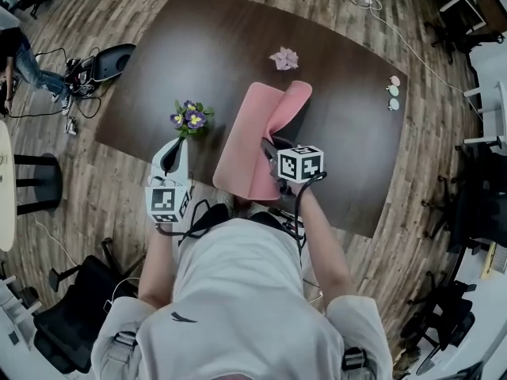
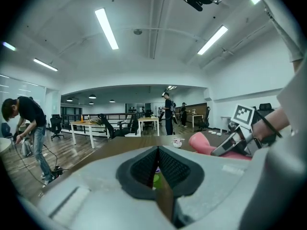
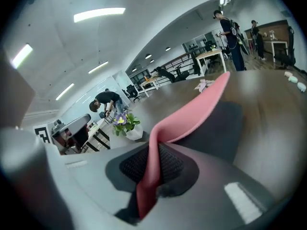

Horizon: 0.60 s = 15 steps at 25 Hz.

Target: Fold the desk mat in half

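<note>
The pink desk mat (image 1: 252, 145) lies on the dark brown table (image 1: 348, 157), its right long edge lifted and curling over toward the left. My right gripper (image 1: 270, 149) is shut on that lifted edge at the near end. In the right gripper view the mat's edge (image 3: 192, 111) runs up from between the pads (image 3: 168, 164). My left gripper (image 1: 169, 161) hovers left of the mat, beside the flowers, apart from the mat. Its jaws (image 2: 157, 164) are shut with nothing held. In the left gripper view the mat (image 2: 204, 143) and the right gripper (image 2: 230, 140) show at the right.
A small pot of purple flowers (image 1: 190, 119) stands just ahead of the left gripper. A pink paper flower (image 1: 283, 58) lies at the far side, with small round items (image 1: 394, 92) at the far right. Office chairs, cables and a person (image 2: 26, 128) surround the table.
</note>
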Each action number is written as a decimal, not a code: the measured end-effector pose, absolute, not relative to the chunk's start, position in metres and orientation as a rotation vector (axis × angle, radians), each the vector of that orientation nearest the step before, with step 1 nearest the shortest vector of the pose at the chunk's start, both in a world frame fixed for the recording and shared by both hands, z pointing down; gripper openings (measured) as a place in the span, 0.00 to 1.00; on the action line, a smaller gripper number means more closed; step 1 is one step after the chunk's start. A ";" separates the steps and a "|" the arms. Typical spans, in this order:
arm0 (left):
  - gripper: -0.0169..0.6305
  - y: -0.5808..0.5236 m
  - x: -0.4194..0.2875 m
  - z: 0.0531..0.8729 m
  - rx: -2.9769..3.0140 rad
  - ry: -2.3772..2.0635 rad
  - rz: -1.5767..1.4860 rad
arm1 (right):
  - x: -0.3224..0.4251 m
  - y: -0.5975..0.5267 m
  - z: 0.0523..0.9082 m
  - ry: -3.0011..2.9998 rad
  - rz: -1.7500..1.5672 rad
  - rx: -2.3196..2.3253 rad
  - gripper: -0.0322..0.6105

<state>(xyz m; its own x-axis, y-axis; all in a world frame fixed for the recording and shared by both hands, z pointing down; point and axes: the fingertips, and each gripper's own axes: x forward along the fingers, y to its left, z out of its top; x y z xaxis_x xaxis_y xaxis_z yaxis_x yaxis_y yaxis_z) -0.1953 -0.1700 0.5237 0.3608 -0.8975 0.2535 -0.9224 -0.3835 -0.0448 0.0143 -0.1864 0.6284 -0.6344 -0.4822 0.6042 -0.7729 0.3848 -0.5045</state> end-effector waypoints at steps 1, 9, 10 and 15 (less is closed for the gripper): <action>0.04 -0.170 -0.197 0.524 2.499 -1.684 0.362 | 0.007 -0.189 0.637 -2.277 1.152 1.081 0.11; 0.04 -0.171 -0.198 0.529 2.484 -1.681 0.387 | -0.035 -0.207 0.700 -2.196 1.210 1.068 0.12; 0.04 -0.171 -0.197 0.529 2.483 -1.679 0.392 | -0.037 -0.207 0.705 -2.189 1.206 1.070 0.12; 0.04 -0.169 -0.197 0.530 2.485 -1.671 0.402 | -0.042 -0.211 0.718 -2.171 1.189 1.096 0.16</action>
